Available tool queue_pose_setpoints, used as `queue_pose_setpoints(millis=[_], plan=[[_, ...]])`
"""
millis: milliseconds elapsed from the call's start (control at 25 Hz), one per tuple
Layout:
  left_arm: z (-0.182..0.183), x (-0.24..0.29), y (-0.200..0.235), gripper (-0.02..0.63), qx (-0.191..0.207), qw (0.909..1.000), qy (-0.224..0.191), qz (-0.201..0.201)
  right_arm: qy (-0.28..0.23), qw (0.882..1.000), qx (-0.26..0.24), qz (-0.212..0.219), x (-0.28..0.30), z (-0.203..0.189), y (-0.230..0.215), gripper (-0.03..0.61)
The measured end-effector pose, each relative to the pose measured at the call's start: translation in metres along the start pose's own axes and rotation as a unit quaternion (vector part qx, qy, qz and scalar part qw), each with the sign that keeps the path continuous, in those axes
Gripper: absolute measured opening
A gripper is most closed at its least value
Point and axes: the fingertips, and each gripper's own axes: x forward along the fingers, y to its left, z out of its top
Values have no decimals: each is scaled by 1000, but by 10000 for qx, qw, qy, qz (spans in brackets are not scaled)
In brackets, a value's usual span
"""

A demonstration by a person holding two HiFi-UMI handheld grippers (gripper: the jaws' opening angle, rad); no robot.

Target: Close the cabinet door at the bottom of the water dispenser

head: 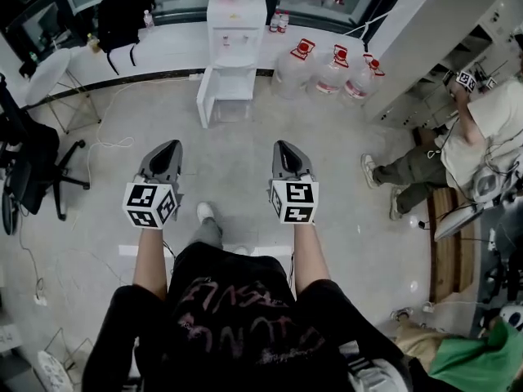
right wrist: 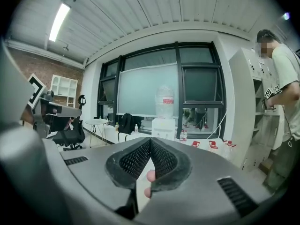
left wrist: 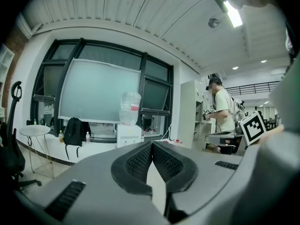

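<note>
A white water dispenser with a bottle on top stands against the far window ledge. Its bottom cabinet door hangs open, swung out to the left. Both grippers are held out in front of the person, several steps short of the dispenser and pointing toward it. The left gripper is shut with nothing in it, and so is the right gripper. In the left gripper view the dispenser shows just above the shut left gripper. In the right gripper view the dispenser stands beyond the shut right gripper.
Three water jugs with red caps stand right of the dispenser. A person works at shelves on the right. A black office chair and a round table are at the left, and a black backpack rests on the ledge.
</note>
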Motion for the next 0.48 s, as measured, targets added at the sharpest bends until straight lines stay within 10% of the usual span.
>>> queue_pose_setpoints(millis=[480], plan=[[-16, 89, 60, 15, -209, 9994, 272, -15, 239, 9997, 41, 13, 103, -6, -20, 12]])
